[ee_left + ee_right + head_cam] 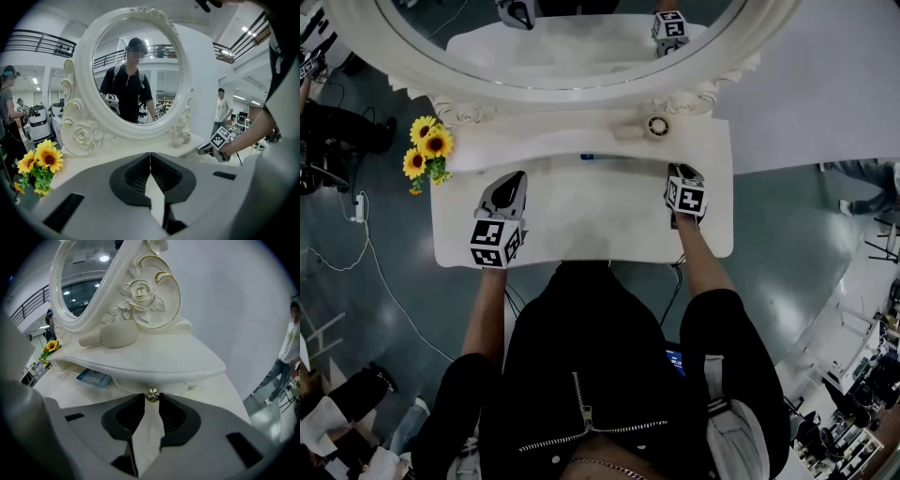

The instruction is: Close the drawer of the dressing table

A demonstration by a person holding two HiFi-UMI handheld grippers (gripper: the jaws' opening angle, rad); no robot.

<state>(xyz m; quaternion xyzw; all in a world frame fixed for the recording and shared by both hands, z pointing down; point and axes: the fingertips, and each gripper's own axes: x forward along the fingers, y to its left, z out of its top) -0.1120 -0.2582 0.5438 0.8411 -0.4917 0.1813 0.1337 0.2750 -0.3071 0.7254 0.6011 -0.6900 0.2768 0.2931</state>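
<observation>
right gripper of mine clamps the small metal drawer knob; my left gripper is closed, empty.

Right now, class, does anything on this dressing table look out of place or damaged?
Nothing looks spilled or broken. One stray item: a blue flat packet lies partly under the raised shelf, left of the drawer knob pinched by the right tool.
</observation>
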